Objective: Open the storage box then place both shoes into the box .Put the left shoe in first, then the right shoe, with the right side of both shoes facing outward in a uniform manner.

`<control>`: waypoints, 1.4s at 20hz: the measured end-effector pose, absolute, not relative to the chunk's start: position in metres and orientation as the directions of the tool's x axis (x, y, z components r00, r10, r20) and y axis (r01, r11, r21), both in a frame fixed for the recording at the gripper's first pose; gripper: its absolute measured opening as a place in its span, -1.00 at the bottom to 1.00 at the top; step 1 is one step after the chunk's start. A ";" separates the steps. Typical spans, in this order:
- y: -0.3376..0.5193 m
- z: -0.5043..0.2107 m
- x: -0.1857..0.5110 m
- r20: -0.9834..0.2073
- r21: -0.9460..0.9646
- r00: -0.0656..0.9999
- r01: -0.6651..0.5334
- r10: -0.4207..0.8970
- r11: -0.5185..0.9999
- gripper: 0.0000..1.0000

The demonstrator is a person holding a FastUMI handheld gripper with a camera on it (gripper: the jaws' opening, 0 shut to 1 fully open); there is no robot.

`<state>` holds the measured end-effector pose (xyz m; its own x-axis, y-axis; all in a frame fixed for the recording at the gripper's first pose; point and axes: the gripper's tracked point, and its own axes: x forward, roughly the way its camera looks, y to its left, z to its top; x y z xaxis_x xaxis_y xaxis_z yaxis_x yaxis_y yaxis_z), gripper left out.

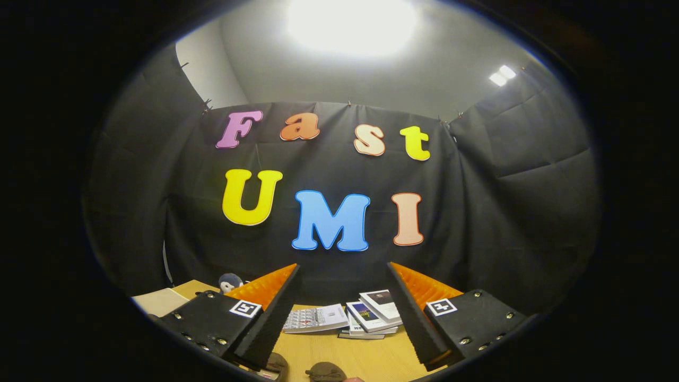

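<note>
Gripper view shows the gripper (342,318) held high, jaws spread wide and empty above a pale wooden table (366,355). Two brownish rounded shapes (324,371), probably the shoes, lie just beneath the fingers; the storage box cannot be made out. A fan of thin paperback books (347,318) lies beyond. Tilting down first to find the box's lid would serve best.

Tongs (342,313): two wedge-shaped fingers (270,318) with ribbed inner faces, standing spread apart. Each is fixed to a dark mounting plate (204,323) carrying a row of small screws and one square black-and-white marker (245,308) beside its finger.
</note>
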<state>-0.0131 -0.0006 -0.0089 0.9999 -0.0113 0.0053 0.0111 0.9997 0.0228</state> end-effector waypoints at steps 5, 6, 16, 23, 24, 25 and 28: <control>0.007 -0.014 -0.019 0.004 0.045 1.000 -0.019 0.019 0.999 0.95; 0.012 -0.016 -0.019 0.003 0.054 0.999 -0.034 0.034 0.998 0.95; 0.062 -0.065 -0.033 -0.067 0.125 0.983 -0.162 0.171 0.979 0.95; 0.102 -0.102 -0.044 -0.138 0.292 0.951 -0.227 0.276 0.929 0.96; 0.109 -0.108 -0.045 -0.148 0.318 0.944 -0.236 0.293 0.919 0.95; 0.117 -0.113 -0.047 -0.158 0.344 0.937 -0.244 0.312 0.907 0.96; 0.145 -0.129 -0.052 -0.182 0.441 0.903 -0.278 0.388 0.853 0.97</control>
<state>-0.0520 0.1452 -0.1285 0.9034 0.3883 -0.1818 -0.2780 0.8534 0.4410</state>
